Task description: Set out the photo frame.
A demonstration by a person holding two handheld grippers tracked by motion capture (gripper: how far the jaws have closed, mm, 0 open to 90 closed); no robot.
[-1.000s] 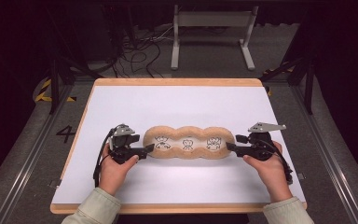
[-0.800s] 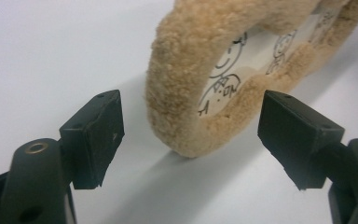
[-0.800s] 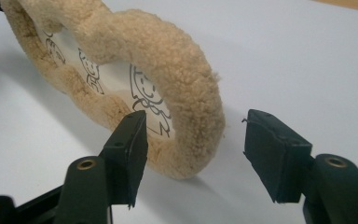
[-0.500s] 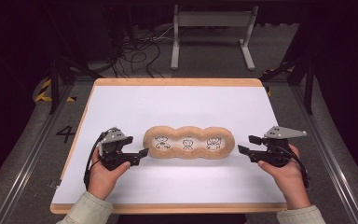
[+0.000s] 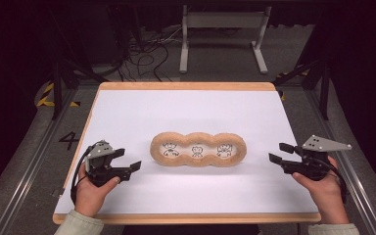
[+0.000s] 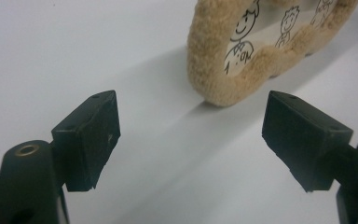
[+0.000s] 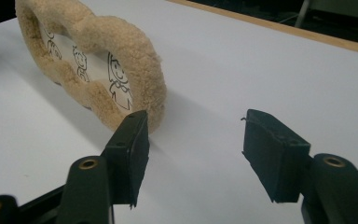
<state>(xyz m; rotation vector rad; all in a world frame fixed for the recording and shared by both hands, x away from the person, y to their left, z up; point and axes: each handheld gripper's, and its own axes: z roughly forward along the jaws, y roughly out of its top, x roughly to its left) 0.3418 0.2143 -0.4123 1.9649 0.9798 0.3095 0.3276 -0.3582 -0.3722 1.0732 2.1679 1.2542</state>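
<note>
desk (image 5: 127, 112): white top w/ wood rim, 1 of it. It carries the frame and nothing else loose.
plush frame (image 5: 198, 149): 1 pc, tan fuzzy, three joined rings in a row. Lies flat mid-desk, a bit nearer the front edge than the back, long axis parallel to the front edge. Well apart from both side edges.
frame windows: 3, each w/ 1 stick-figure drawing, so 3 figures total.
left tongs (image 5: 127, 160): released, jaws wide, nothing between them. You hold them near the front-left corner, tips aimed at the frame's left end, a clear gap of bare desk between. Jaws have just been opening further. In the left gripper view (image 6: 189, 140) the frame's (image 6: 242, 51) end sits beyond the tips, not touched.
right tongs (image 5: 280, 152): released too, empty. You hold them by the right edge, toward the front, tips aimed at the frame's right end, also apart from it. Jaws have eased in a touch but nothing is between them. In the right gripper view (image 7: 193, 149) the frame (image 7: 116, 56) stands past the left jaw, no contact.
hands: 2, one per tongs, 2 tongs total.
progress: my read is the frame is set down and let go on both ends, so placing looks done.
left to do: prob. nothing but clearing off; if you mean to regrip, both ends are free.
</note>
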